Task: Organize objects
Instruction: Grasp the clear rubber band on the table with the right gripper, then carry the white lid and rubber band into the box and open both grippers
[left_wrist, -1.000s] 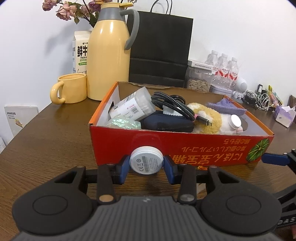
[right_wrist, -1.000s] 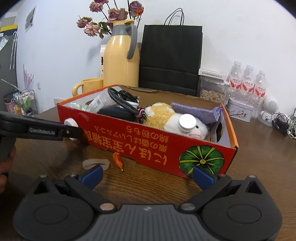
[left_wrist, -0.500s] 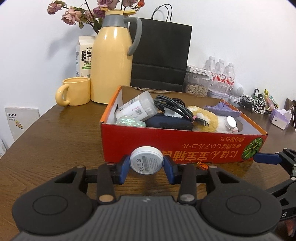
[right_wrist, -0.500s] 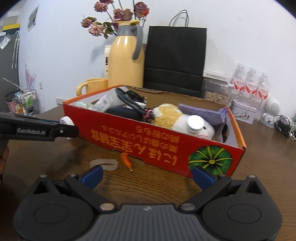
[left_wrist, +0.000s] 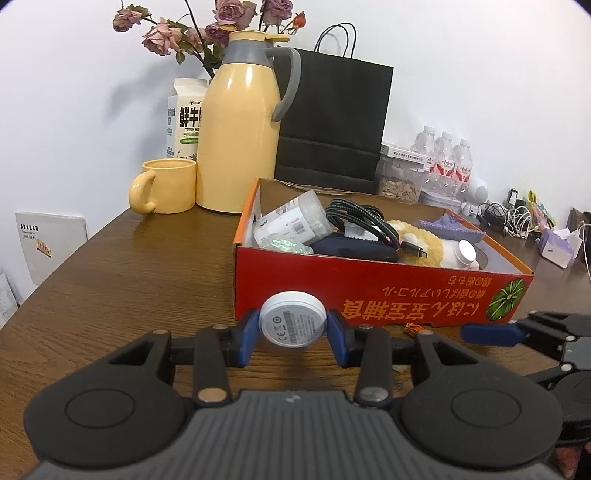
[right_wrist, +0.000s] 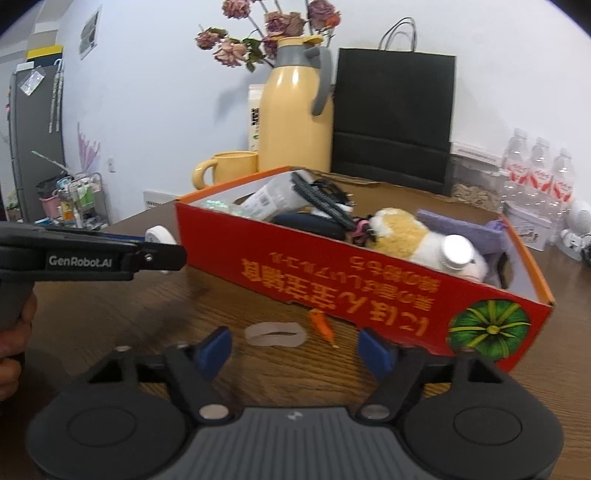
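My left gripper (left_wrist: 293, 341) is shut on a round white disc-shaped device (left_wrist: 293, 324), held above the table just in front of the red cardboard box (left_wrist: 369, 291). The disc also shows in the right wrist view (right_wrist: 160, 236) at the box's left corner. The box (right_wrist: 332, 273) holds a white tube, a black cable, a dark pouch, a plush toy, a white bottle and a purple cloth. My right gripper (right_wrist: 293, 350) is open and empty, low over the table before the box, with a pale ring-shaped scrap (right_wrist: 275, 334) and a small orange piece (right_wrist: 323, 326) between its fingers.
A yellow thermos (left_wrist: 240, 136), yellow mug (left_wrist: 166, 186), milk carton (left_wrist: 186, 118) and black paper bag (left_wrist: 332, 125) stand behind the box. Water bottles (left_wrist: 447, 158), cables (left_wrist: 513, 218) and a tissue pack (left_wrist: 559, 247) are at the far right.
Both grippers have drawn back and left of the box. The left still holds the disc. The right gripper's jaws have narrowed and now frame the ring scrap and orange piece.
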